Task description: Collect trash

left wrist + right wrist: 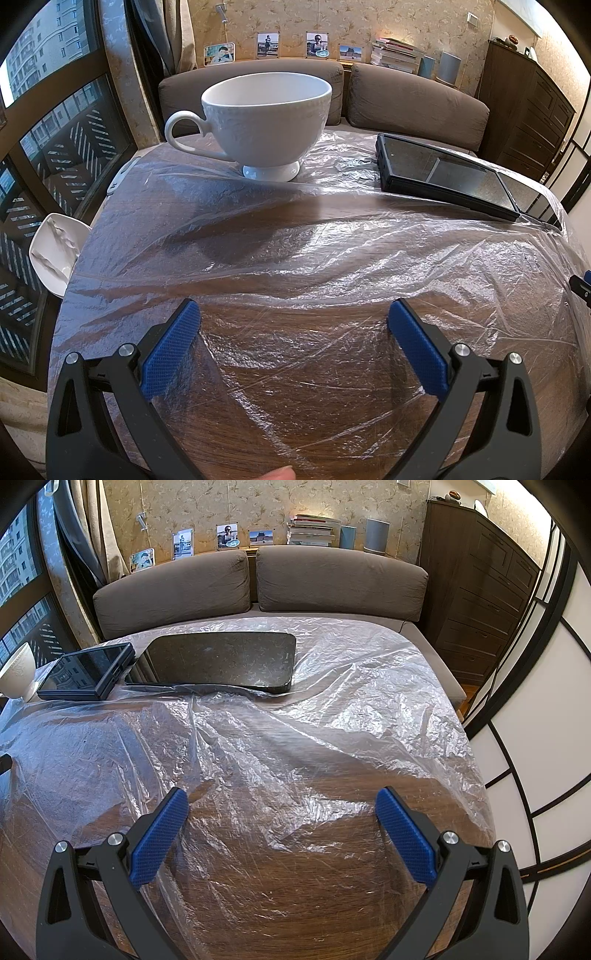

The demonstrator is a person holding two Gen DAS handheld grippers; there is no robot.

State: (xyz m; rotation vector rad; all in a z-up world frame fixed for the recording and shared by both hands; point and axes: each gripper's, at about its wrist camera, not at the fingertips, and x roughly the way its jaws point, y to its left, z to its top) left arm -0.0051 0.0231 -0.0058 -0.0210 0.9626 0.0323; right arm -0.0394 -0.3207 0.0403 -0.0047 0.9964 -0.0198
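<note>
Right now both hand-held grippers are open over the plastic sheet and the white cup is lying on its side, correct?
Not quite. The left wrist view shows the white cup standing upright on its foot. The rest holds: the left hand-held gripper and right hand-held gripper are both open over the plastic sheet.

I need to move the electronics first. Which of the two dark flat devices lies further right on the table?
The larger rounded slab, lying flat. The smaller framed screen lies to its left, nearer the white cup.

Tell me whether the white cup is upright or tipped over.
Upright: the white cup stands on its foot on the plastic sheet, mouth up; no contents are visible inside.
</note>
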